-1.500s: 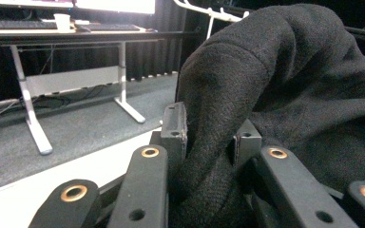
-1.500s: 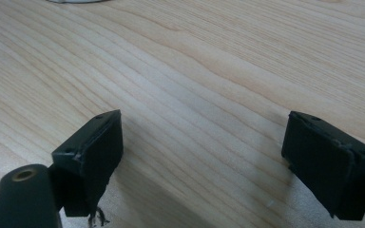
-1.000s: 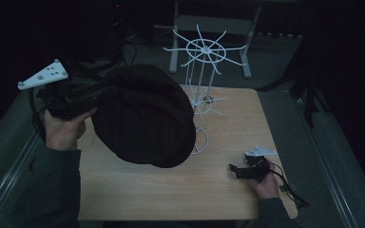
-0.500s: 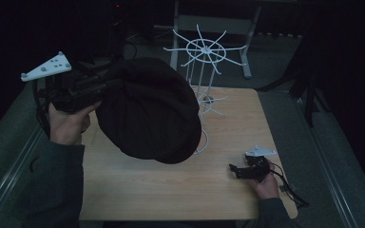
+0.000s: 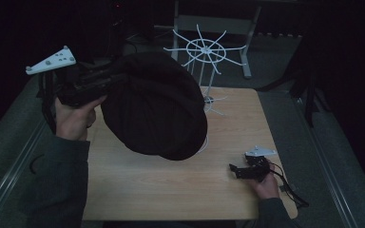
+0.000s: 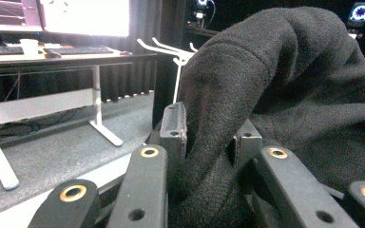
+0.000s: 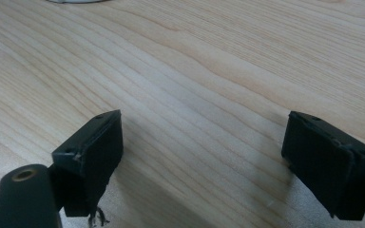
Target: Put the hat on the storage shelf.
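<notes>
Here the left gripper (image 6: 208, 137) pinches a fuzzy black knit hat (image 5: 157, 107)

We're looking at a white-legged desk (image 6: 52, 58) here, and it's carrying a bright monitor (image 6: 85, 16) along its back. A dark keyboard (image 6: 78, 49) is lying on the desk just below the screen, with a small white cup (image 6: 29, 46) standing beside it. Grey carpet (image 6: 52, 152) is running under the desk, and the light wooden table (image 5: 161, 190) is sitting on our side of it.
</notes>
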